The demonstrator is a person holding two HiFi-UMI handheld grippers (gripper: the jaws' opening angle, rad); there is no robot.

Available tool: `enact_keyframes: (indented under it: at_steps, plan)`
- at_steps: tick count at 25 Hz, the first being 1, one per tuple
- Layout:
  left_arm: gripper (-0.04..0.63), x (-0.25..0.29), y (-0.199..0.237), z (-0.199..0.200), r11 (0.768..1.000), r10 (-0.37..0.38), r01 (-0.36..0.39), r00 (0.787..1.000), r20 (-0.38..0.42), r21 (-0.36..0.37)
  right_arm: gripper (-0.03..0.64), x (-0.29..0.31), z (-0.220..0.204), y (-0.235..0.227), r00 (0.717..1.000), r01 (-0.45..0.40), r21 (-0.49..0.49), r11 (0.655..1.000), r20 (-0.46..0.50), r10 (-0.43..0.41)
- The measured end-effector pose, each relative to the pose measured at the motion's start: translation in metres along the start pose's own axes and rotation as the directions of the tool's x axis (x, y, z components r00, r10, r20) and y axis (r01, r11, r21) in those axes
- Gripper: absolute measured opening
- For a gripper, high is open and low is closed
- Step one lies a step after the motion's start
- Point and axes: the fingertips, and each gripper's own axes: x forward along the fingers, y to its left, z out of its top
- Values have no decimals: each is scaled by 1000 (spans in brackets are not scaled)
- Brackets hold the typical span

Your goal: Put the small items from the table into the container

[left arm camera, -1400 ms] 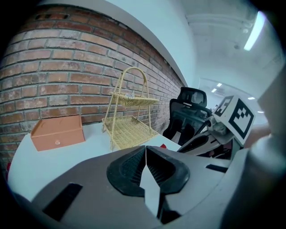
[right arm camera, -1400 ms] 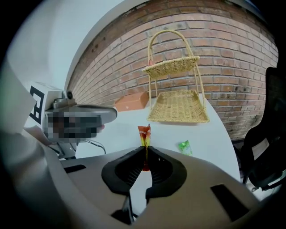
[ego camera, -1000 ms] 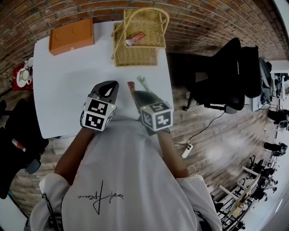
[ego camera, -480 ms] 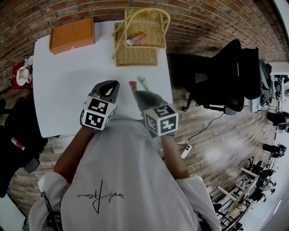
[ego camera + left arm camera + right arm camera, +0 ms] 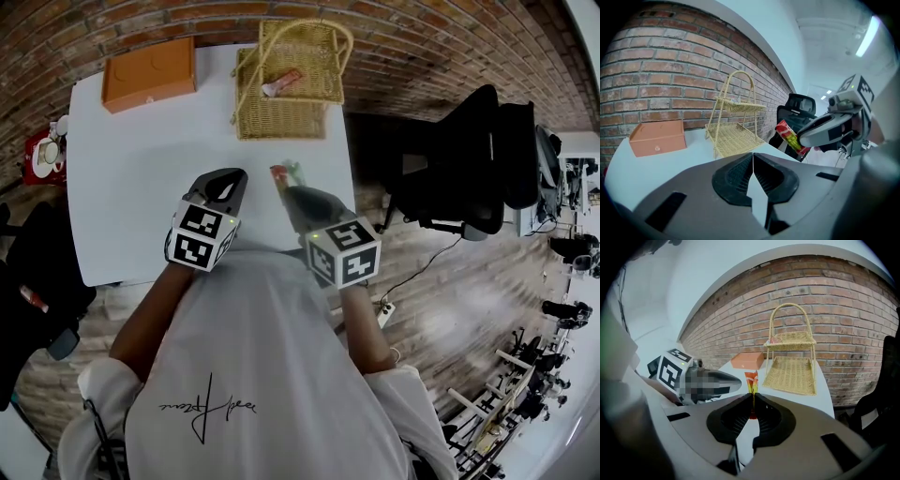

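Note:
A two-tier wicker basket [image 5: 281, 103] stands at the table's far edge, with a small red-and-white packet [image 5: 281, 82] on its upper shelf. My right gripper [image 5: 289, 190] is shut on a red, yellow and green snack packet [image 5: 283, 173] and holds it in the air above the white table [image 5: 131, 187], short of the basket. In the right gripper view the packet [image 5: 751, 379] sticks up from between the closed jaws [image 5: 753, 397], with the basket [image 5: 790, 366] ahead. My left gripper [image 5: 223, 185] hovers beside it, shut and empty [image 5: 753, 157]. The left gripper view shows the held packet [image 5: 786, 136] to its right.
An orange box [image 5: 150, 73] sits at the table's far left corner. A black office chair [image 5: 469, 159] stands to the right of the table on the wooden floor. A brick wall [image 5: 422, 37] runs behind the basket. A red object [image 5: 42, 159] lies off the left edge.
My right gripper has risen with the packet, its marker cube sliding toward the lower right in the head view. The left gripper has stayed where it was.

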Motion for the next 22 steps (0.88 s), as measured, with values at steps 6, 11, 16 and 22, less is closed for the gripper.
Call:
enact_keyframes:
  at_steps: [6, 11, 16, 22]
  plan:
    - [11, 1, -2, 0, 1000, -8, 8, 1000, -1, -2, 35, -10, 15, -3, 1000, 4, -6, 1000, 31, -4]
    - [11, 3, -3, -4, 1000, -18, 18, 1000, -11, -11, 35, -17, 30, -8, 998, 13, -23, 1000, 58, -12]
    - [11, 4, -4, -4, 1000, -26, 26, 1000, -11, -14, 37, -24, 47, -13, 996, 26, -41, 999, 84, -23]
    - [11, 3, -2, -4, 999, -27, 26, 1000, -12, -34, 37, -32, 64, -20, 994, 40, -56, 998, 108, -34]
